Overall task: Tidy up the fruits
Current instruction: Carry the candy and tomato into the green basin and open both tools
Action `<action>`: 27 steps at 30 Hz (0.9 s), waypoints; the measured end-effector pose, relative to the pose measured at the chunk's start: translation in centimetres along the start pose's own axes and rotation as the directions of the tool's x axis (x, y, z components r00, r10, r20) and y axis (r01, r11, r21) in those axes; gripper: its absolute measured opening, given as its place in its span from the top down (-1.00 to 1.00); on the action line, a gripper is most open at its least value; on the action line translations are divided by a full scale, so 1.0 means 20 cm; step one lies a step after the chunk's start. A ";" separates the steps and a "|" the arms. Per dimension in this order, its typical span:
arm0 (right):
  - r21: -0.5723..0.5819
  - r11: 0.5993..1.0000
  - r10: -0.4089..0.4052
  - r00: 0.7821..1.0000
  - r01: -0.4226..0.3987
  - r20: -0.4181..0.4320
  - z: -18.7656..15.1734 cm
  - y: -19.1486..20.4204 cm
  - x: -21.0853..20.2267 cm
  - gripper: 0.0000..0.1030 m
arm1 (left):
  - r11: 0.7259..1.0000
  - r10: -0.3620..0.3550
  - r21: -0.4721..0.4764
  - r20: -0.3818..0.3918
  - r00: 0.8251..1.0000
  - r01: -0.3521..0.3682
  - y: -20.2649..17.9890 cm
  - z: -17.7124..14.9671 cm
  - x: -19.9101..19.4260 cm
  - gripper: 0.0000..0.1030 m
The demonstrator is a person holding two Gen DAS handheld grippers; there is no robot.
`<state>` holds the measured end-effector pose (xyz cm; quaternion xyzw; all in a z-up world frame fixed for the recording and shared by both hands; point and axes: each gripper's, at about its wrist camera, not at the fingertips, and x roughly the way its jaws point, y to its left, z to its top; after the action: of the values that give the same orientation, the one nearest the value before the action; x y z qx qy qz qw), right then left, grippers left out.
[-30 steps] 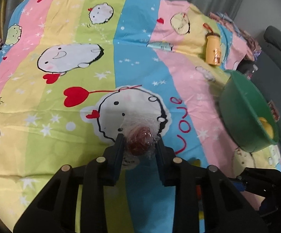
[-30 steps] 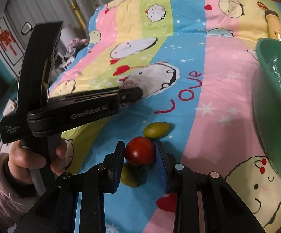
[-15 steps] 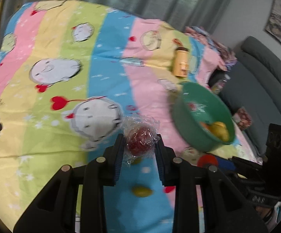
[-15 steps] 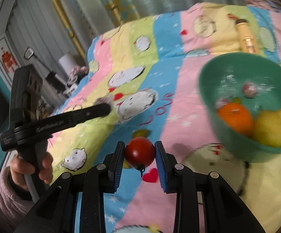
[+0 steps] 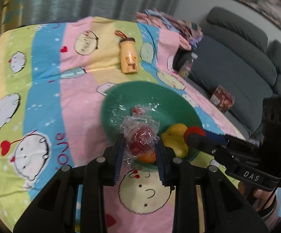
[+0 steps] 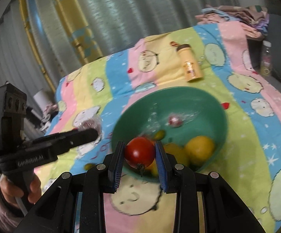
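Note:
My left gripper [image 5: 139, 145] is shut on a red fruit wrapped in clear plastic [image 5: 140, 140], held over the near rim of the green bowl [image 5: 121, 99]. My right gripper [image 6: 140, 153] is shut on a red tomato [image 6: 139, 151], held over the near edge of the same bowl [image 6: 214, 104]. In the bowl lie yellow fruits [image 6: 199, 149], an orange [image 5: 148, 157], a small green fruit [image 6: 159, 134] and a small wrapped red fruit [image 6: 175, 120]. The right gripper shows in the left wrist view [image 5: 195, 134]; the left gripper shows in the right wrist view [image 6: 90, 134].
The bowl rests on a striped cartoon bedsheet [image 5: 49, 89]. A yellow bottle [image 5: 128, 58] lies behind the bowl. A small green fruit [image 6: 89, 166] lies on the sheet left of the bowl. A grey sofa [image 5: 237, 62] stands at the right, with folded clothes [image 6: 235, 13] at the bed's far corner.
Both grippers lifted their fruits off the sheet and moved right and forward until they are over the green bowl's near rim. The bowl now fills the middle of both views.

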<state>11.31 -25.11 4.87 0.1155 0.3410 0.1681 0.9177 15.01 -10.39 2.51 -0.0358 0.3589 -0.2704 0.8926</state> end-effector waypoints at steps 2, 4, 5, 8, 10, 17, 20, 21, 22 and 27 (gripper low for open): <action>0.008 1.000 -0.016 1.000 0.016 0.000 0.01 -0.05 0.01 0.36 | 1.000 0.007 0.019 -0.026 1.000 -0.007 -0.02 0.00 0.07 0.42; 0.010 1.000 -0.020 1.000 0.020 -0.002 0.02 -0.08 0.02 0.36 | 1.000 0.009 0.027 -0.041 0.999 -0.008 -0.04 0.00 0.11 0.42; 0.009 1.000 -0.024 1.000 0.024 -0.002 0.02 -0.09 0.03 0.36 | 1.000 0.010 0.030 -0.045 0.999 -0.009 -0.04 0.01 0.13 0.42; 0.003 1.000 -0.028 1.000 0.028 -0.009 0.02 -0.11 0.05 0.36 | 0.999 0.017 0.040 -0.058 0.998 -0.015 -0.05 0.01 0.16 0.41; 0.001 0.999 -0.032 0.999 0.032 -0.013 0.02 -0.11 0.06 0.35 | 0.999 0.038 0.034 -0.067 0.997 -0.036 -0.06 0.01 0.18 0.41; 0.011 0.999 -0.044 0.999 0.044 -0.004 0.02 -0.13 0.05 0.33 | 0.995 0.089 0.041 -0.044 0.995 -0.087 -0.06 0.01 0.16 0.12; 0.024 0.999 -0.041 0.999 0.041 0.004 0.02 -0.13 0.02 0.20 | 0.995 0.094 0.040 -0.020 0.995 -0.094 -0.06 0.01 0.11 -0.18; 0.029 0.999 -0.037 0.999 0.037 0.007 0.02 -0.13 0.00 0.20 | 0.993 0.107 0.045 -0.013 0.994 -0.106 -0.06 0.01 0.09 -0.22; 0.032 0.999 -0.034 0.999 0.034 0.010 0.02 -0.13 -0.01 0.20 | 0.992 0.116 0.047 -0.007 0.993 -0.116 -0.07 0.00 0.07 -0.32; 0.046 0.999 -0.017 1.000 0.015 0.027 -0.01 -0.10 -0.10 0.15 | 0.987 0.154 0.046 0.022 0.988 -0.155 -0.08 -0.03 -0.05 -0.56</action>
<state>10.16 -27.69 5.20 0.1362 0.3333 0.1512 0.9206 13.24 -11.22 3.04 0.0107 0.3457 -0.2085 0.9148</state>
